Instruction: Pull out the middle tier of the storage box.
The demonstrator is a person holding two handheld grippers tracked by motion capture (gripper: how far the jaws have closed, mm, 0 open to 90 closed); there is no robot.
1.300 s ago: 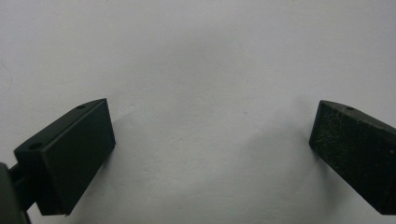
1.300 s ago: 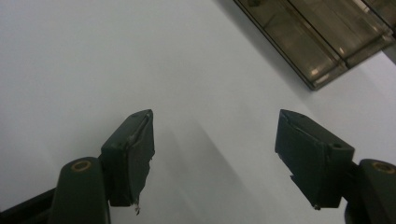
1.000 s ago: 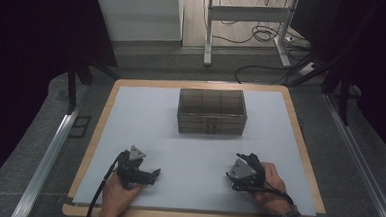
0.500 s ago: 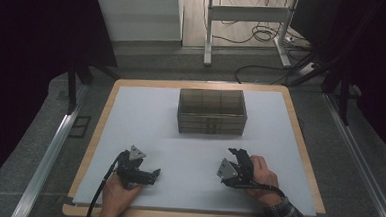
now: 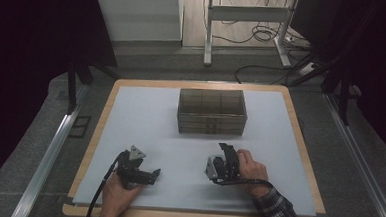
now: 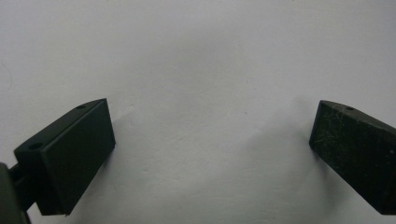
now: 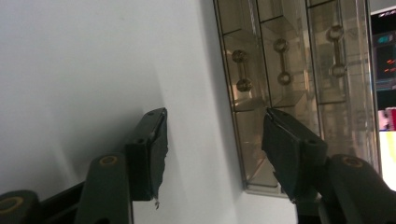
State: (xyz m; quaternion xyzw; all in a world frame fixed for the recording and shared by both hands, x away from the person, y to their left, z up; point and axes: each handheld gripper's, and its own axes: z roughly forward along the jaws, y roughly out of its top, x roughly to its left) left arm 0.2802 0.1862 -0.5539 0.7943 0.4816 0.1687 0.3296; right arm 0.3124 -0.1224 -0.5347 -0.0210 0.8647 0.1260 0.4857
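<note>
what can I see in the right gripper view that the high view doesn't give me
Right gripper view alone: the drawer box close up, its three drawer fronts each with a dumbbell-shaped handle, seen sideways between open jaws. High view alone: the whole white mat, both hands, the left hand-held gripper resting on the mat with jaws apart, and the floor cables behind. Both share: the box, the mat and the right hand-held gripper.

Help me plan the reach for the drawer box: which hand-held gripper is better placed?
Probably right: the right hand-held gripper is open, faces the drawer box and lies nearer. The left hand-held gripper points sideways over bare mat.
</note>
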